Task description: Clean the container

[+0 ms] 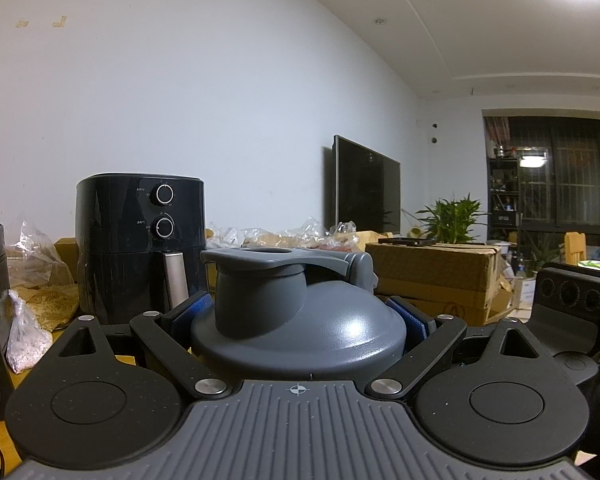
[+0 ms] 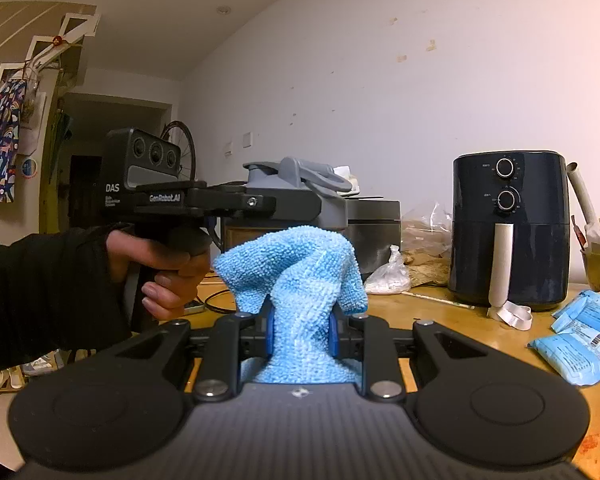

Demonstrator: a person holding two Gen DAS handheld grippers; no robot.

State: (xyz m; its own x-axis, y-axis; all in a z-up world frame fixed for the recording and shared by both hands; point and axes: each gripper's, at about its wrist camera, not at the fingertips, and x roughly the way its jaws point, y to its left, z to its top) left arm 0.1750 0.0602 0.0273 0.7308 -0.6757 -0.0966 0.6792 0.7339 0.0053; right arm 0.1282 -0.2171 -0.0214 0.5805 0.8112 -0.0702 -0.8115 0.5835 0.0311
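Observation:
A grey container (image 1: 320, 336) with a domed lid, a spout cap and a loop handle fills the middle of the left wrist view. My left gripper (image 1: 300, 314) is shut on it, a blue pad pressing each side of the lid. In the right wrist view the same container (image 2: 324, 208) is held up level by the left gripper (image 2: 268, 200), with a person's hand (image 2: 168, 272) on its grip. My right gripper (image 2: 302, 332) is shut on a light blue microfibre cloth (image 2: 296, 272), which bunches up above the pads just in front of the container. The container's lower body is hidden.
A black air fryer (image 2: 508, 228) stands on the wooden table (image 2: 440, 320) by the wall. Blue packets (image 2: 576, 340) lie at the right, and a bag of white grains (image 2: 388, 276) sits behind the cloth. A cardboard box (image 1: 432, 276) and plastic bags crowd the far side.

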